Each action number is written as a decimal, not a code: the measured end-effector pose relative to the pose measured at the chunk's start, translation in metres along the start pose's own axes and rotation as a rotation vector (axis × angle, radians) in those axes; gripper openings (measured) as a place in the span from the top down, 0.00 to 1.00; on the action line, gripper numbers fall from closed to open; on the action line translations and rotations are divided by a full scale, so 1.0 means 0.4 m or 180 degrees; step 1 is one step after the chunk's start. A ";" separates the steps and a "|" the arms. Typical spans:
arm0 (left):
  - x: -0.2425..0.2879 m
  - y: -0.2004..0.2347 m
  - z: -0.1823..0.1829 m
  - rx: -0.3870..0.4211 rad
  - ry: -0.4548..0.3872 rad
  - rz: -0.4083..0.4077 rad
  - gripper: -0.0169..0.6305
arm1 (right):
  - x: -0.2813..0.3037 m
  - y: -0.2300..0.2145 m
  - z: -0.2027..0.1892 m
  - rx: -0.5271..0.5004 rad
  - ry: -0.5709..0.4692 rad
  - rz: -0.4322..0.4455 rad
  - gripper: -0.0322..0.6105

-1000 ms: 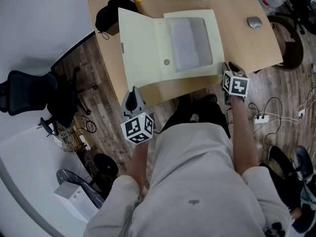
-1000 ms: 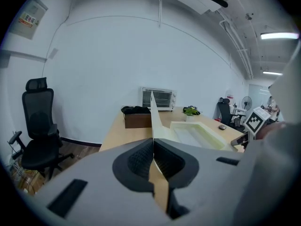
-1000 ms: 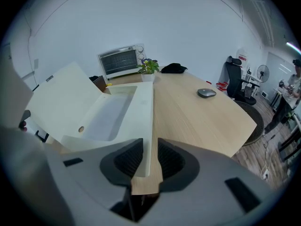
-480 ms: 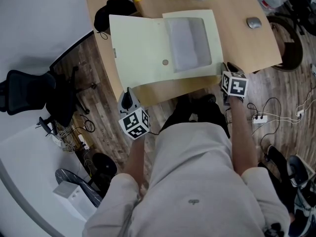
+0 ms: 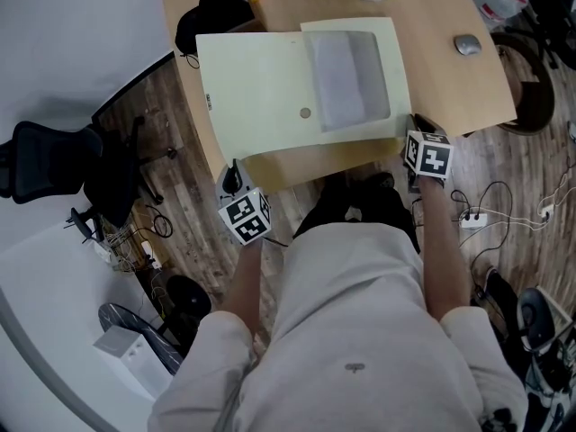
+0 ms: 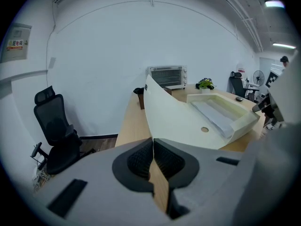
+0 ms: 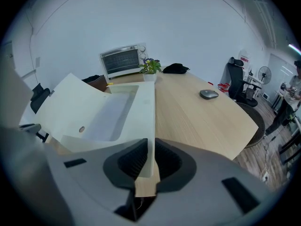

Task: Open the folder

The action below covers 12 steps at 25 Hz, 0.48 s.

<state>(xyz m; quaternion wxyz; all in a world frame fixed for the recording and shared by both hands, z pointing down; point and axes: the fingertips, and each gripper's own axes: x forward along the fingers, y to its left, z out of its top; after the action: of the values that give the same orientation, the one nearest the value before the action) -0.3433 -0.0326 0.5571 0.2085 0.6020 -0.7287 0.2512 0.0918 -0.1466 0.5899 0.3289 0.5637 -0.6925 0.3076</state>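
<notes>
Left gripper [image 5: 232,179]: jaws fully together, nothing between them; it hangs just off the near edge of the desk [image 5: 450,88], not touching the wood. Right gripper [image 5: 416,126]: jaws have just been closing and now pinch the near right corner of the folder [image 5: 351,70]; its pale wall stands between them. Folder lies open on the desk, ahead of both grippers; its cover [image 5: 252,88] is spread ahead of the left gripper, apart from it, far edge slightly raised; a grey sheet [image 5: 346,75] lies in the tray, ahead and left of the right gripper.
</notes>
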 end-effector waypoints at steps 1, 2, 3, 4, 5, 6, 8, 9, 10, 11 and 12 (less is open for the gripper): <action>0.003 0.000 -0.007 -0.0003 0.0028 0.0003 0.96 | 0.002 -0.002 0.001 0.0003 -0.0001 -0.0002 0.89; 0.005 0.000 -0.015 -0.0010 0.0059 0.0003 0.96 | 0.003 -0.004 0.003 0.0005 -0.0002 -0.0004 0.89; 0.007 0.001 -0.023 -0.0024 0.0092 0.0000 0.96 | 0.003 -0.005 0.004 0.0008 -0.0002 -0.0007 0.90; 0.010 0.004 -0.032 -0.0045 0.0128 -0.0006 0.96 | 0.003 -0.007 0.005 0.0012 -0.0003 -0.0010 0.90; 0.013 0.009 -0.041 -0.0070 0.0166 -0.0011 0.96 | 0.002 -0.007 0.006 0.0015 -0.0003 -0.0013 0.90; 0.018 0.015 -0.049 -0.0092 0.0206 -0.0014 0.96 | 0.002 -0.007 0.007 0.0016 -0.0003 -0.0014 0.90; 0.031 0.025 -0.062 -0.0099 0.0286 -0.0016 0.96 | 0.004 -0.007 0.009 0.0012 -0.0004 -0.0012 0.90; 0.037 0.029 -0.069 -0.0084 0.0326 -0.0017 0.96 | 0.004 -0.007 0.010 0.0007 -0.0002 -0.0011 0.90; 0.043 0.031 -0.075 -0.0063 0.0368 -0.0018 0.96 | 0.005 -0.008 0.011 0.0004 0.0000 -0.0011 0.91; 0.049 0.031 -0.082 -0.0041 0.0412 -0.0018 0.95 | 0.005 -0.008 0.011 0.0002 0.0001 -0.0010 0.91; 0.053 0.032 -0.089 -0.0023 0.0458 -0.0018 0.95 | 0.006 -0.009 0.011 0.0003 0.0002 -0.0010 0.91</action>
<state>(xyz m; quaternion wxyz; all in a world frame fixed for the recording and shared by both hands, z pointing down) -0.3598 -0.0252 0.5967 0.2632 0.5837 -0.7110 0.2906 0.0946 -0.1524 0.5894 0.3293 0.5648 -0.6914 0.3076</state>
